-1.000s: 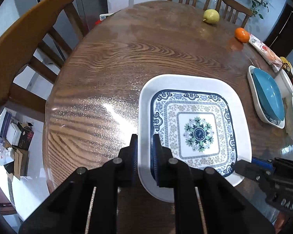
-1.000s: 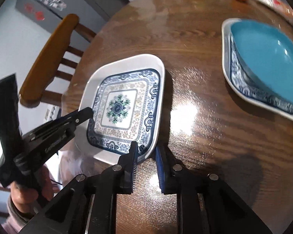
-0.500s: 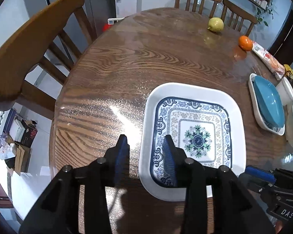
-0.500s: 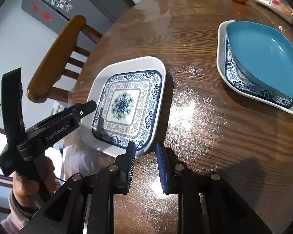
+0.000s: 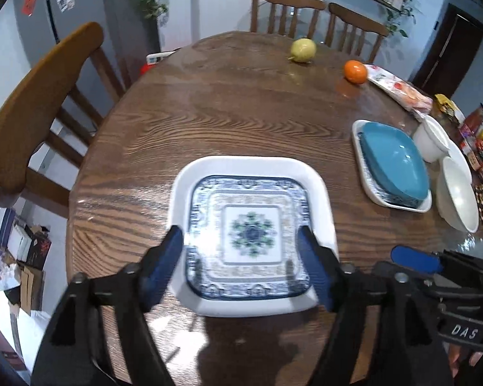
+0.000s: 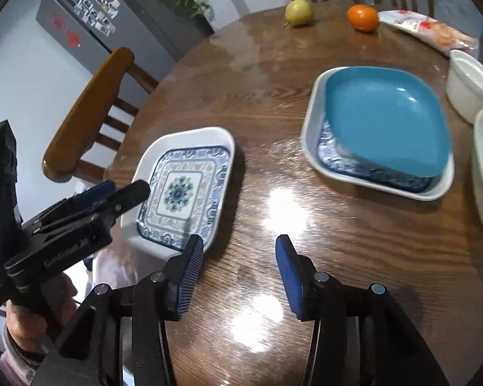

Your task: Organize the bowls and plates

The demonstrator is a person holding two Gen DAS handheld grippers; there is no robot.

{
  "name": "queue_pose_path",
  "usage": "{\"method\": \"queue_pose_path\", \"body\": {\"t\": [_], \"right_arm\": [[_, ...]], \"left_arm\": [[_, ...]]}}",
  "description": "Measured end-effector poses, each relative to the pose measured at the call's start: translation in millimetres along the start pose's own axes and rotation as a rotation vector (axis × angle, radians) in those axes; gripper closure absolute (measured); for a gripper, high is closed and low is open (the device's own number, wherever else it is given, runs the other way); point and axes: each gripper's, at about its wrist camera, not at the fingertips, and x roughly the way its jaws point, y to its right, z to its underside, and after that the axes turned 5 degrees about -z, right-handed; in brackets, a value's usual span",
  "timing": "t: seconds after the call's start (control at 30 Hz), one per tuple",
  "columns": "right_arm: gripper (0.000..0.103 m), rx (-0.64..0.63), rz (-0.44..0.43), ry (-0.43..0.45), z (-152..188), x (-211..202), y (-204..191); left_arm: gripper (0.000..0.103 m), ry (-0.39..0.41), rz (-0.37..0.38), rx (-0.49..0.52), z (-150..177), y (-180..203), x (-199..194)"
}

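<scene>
A square white plate with a blue floral pattern (image 5: 251,231) lies flat on the round wooden table (image 5: 228,112), near its front edge. My left gripper (image 5: 238,241) hovers above the plate's near half. Its jaws are opening wide, and the blue pads (image 5: 172,247) touch nothing. My right gripper (image 6: 239,244) hangs over bare wood just right of the same plate (image 6: 183,186), jaws opening, nothing between them. Further right, a teal plate (image 6: 383,115) rests tilted in a second patterned plate (image 6: 312,148).
Two white bowls (image 5: 457,196) (image 5: 431,141) stand at the right edge beside snack packets (image 5: 399,91). A yellow-green fruit (image 5: 302,50) and an orange (image 5: 355,71) sit at the far side. Wooden chairs (image 5: 32,112) ring the table. A hand (image 6: 22,318) holds the left gripper.
Both grippers were shut at the patterned plate's near rim. Both have since opened, drawn back and risen. The plate stays on the table.
</scene>
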Motion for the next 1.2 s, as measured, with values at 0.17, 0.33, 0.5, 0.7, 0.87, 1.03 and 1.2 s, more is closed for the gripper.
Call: {"method": "queue_pose_path", "body": {"t": [0.17,0.33,0.5,0.7,0.87,1.03,1.2], "right_arm": [[0.055,0.036,0.027,0.044,4.8,-21.9,22.5],[0.055,0.103,0.049,0.076,12.1,-38.9,48.4],[0.055,0.146,0.068,0.102,16.8,-46.6,65.7],[0.055,0.095,0.103,0.141,6.4,-46.5,63.5],[0.055,-0.062,0.196,0.149,-27.0,-31.1,46.4],[0.061,-0.167,0.254,0.054,-54.6,4.3,37.0],[0.094,-0.241,0.319,-0.068,-69.4,39.3,35.6]], "left_arm": [[0.022,0.011,0.043,0.034,1.6,17.9,-5.6],[0.023,0.004,0.074,0.07,0.4,38.7,-0.6],[0.023,-0.004,0.092,0.092,-2.8,56.8,5.3],[0.023,-0.01,0.099,0.115,-5.2,70.9,10.6],[0.023,-0.018,0.102,0.115,-4.8,70.3,13.4],[0.023,-0.013,0.108,0.101,-7.1,64.4,12.2],[0.023,-0.01,0.116,0.072,-11.4,55.0,12.3]]}}
